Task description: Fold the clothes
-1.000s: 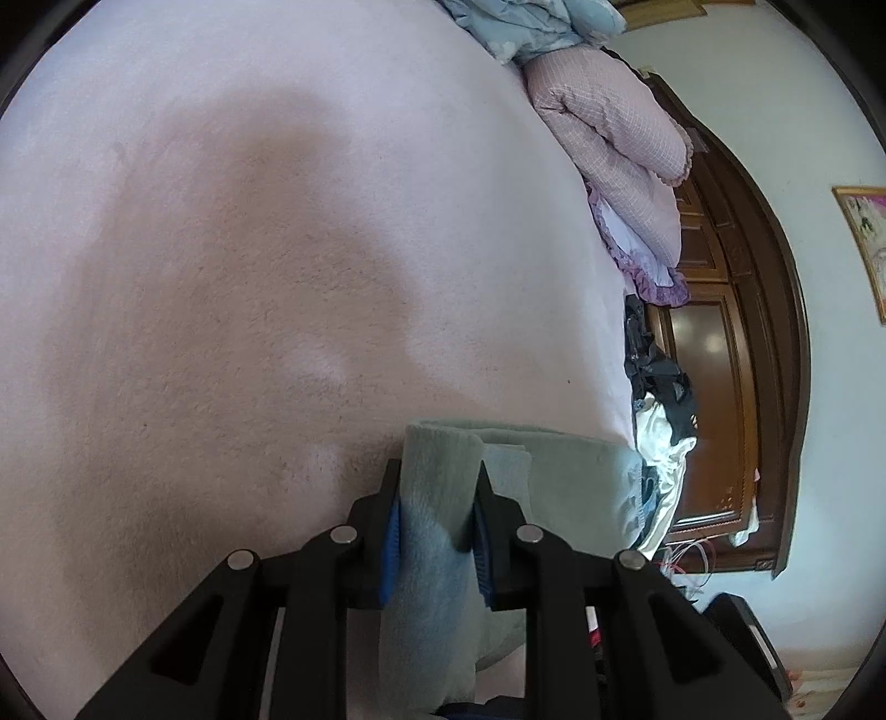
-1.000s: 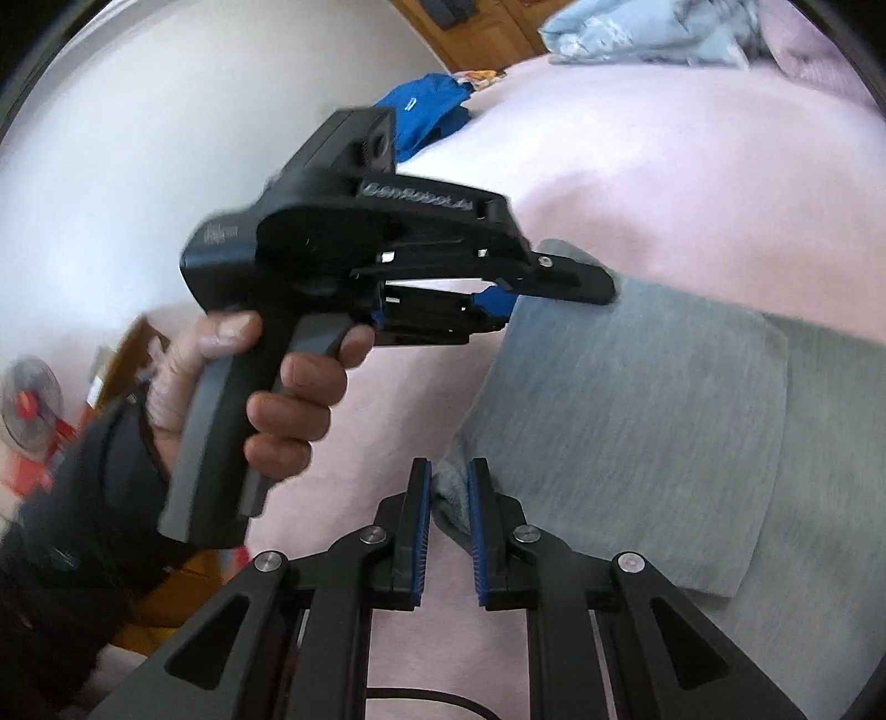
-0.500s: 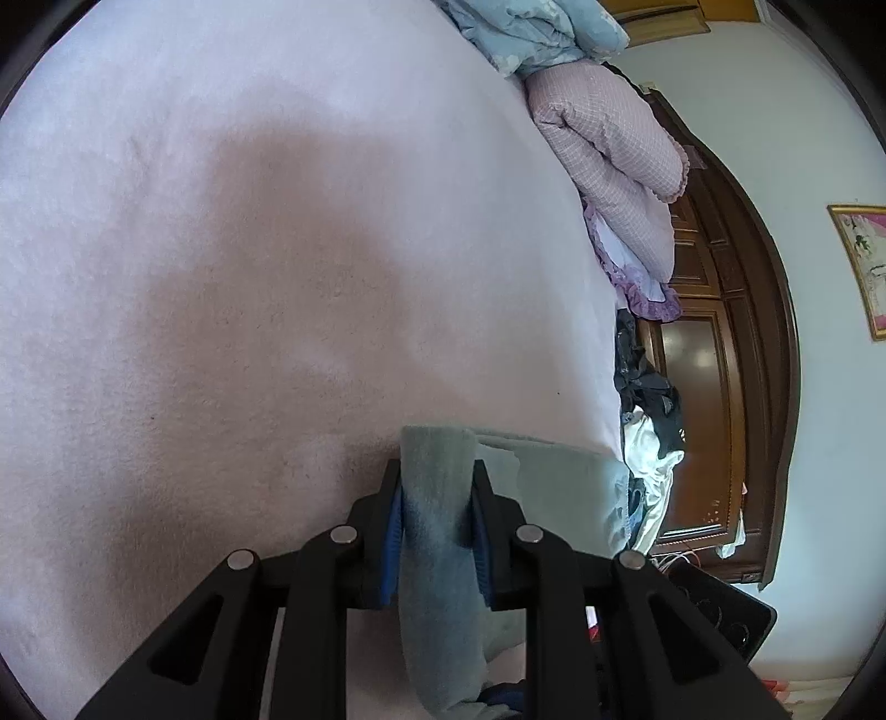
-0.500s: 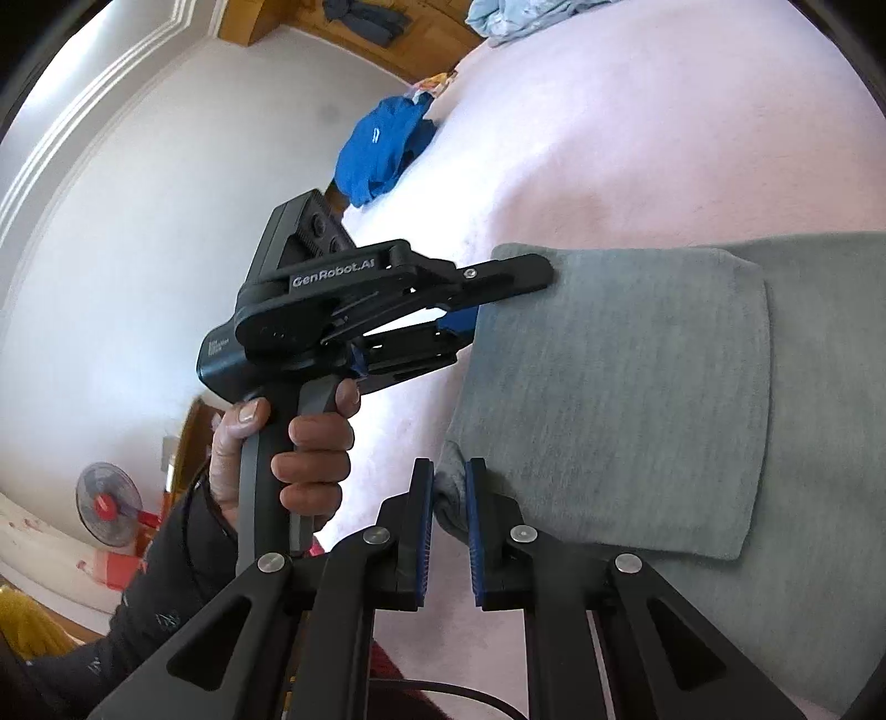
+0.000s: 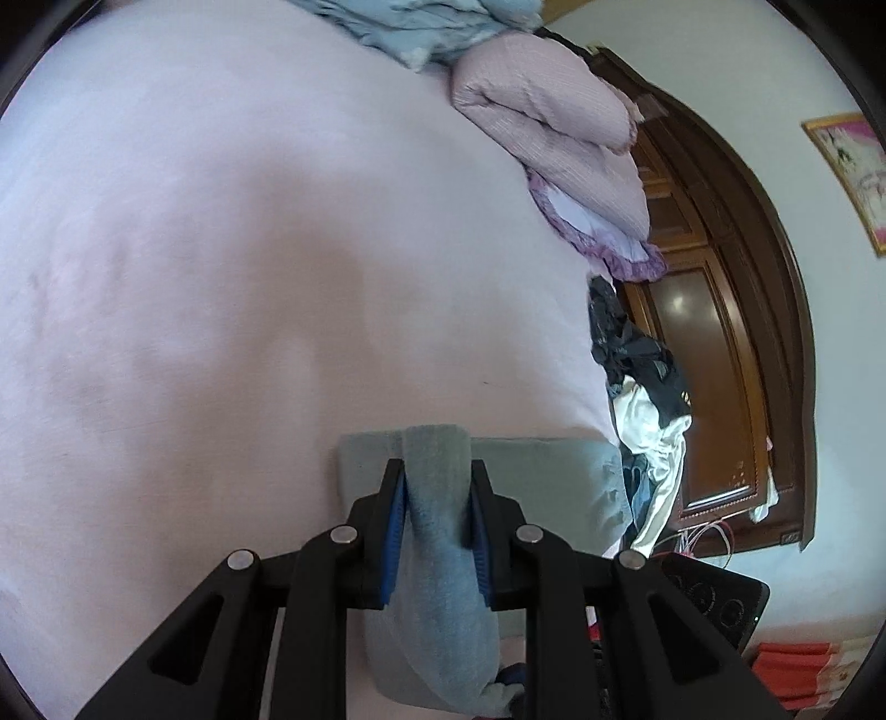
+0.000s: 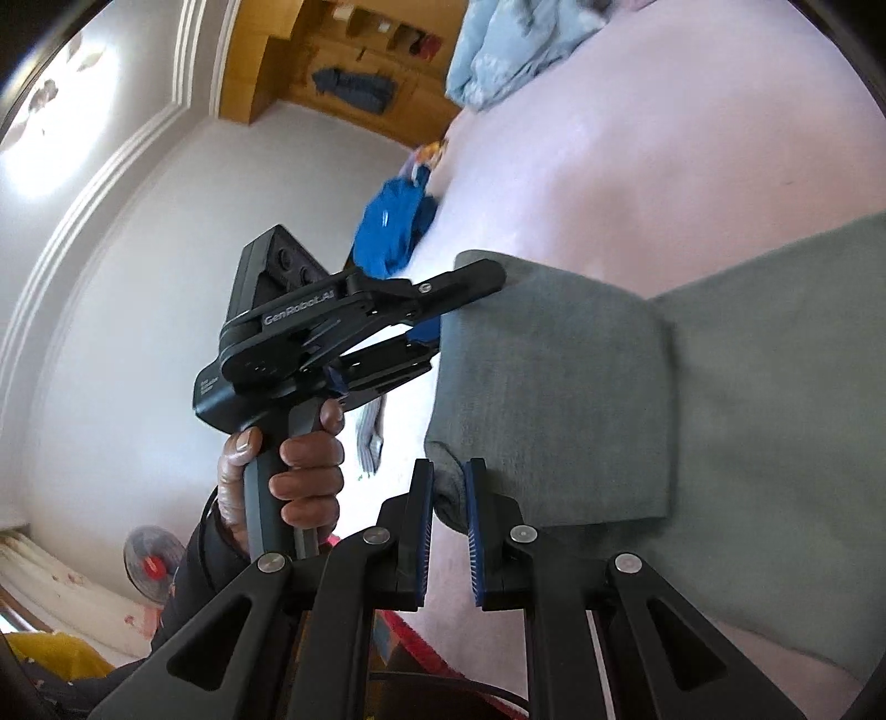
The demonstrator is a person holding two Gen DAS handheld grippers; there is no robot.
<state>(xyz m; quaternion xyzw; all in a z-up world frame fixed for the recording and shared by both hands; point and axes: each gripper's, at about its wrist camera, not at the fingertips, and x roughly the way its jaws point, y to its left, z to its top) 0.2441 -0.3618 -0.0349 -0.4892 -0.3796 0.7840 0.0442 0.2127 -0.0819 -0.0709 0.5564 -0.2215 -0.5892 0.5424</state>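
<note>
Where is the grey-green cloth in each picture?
Left wrist view: grey-green cloth at bottom centre, pinched in the left tongs.
Right wrist view: cloth centre to right, its corner in the right tongs.
Shared landmark: pale blue bedding at the top.

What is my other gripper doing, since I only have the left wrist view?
Observer: The right gripper is shut on a corner of the grey-green garment.
Operator: Can you see my left gripper from there?
Observer: Yes, the left gripper is clamped on the neighbouring corner, held by a hand in a dark sleeve.
Operator: Anything on the bed's far side?
Observer: A blue garment lies at the edge of the pink bed.
</note>
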